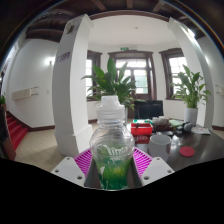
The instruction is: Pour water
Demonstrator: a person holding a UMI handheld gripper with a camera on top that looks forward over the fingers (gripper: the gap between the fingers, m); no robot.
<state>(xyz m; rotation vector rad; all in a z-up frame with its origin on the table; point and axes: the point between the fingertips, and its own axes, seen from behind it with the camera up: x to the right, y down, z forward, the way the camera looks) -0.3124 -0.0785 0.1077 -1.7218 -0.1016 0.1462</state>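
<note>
The gripper (112, 170) has a clear plastic bottle (112, 148) standing upright between its two fingers, and the purple pads (84, 160) sit tight against the bottle's sides, so I judge the claw closed about as far as the bottle's width lets it, with a firm hold on it. The bottle has a white screw cap (109, 103), a ribbed, rounded body and a greenish tint low down, where some liquid seems to sit; how full it is I cannot tell. It is thin, glossy plastic, the sort that gives a little under a squeeze, so the grip looks secure but not crushing.

Just beyond the fingers lies a dark table (205, 150) with a smooth, faintly shiny top. On it I see a small grey cup (159, 141), plain and cylindrical, near the bottle, a flat red round lid or coaster (187, 151) further along, and a red box-like thing (142, 128) behind. Leafy potted plants (117, 80) stand by the windows at the back of the room.

To my eye the step in hand is the carrying of the bottle, held upright and not yet tipped. The cap appears to be on, which would have to be dealt with before any pouring. The next move calls for bringing the bottle's mouth above the grey cup and tilting it slowly
</note>
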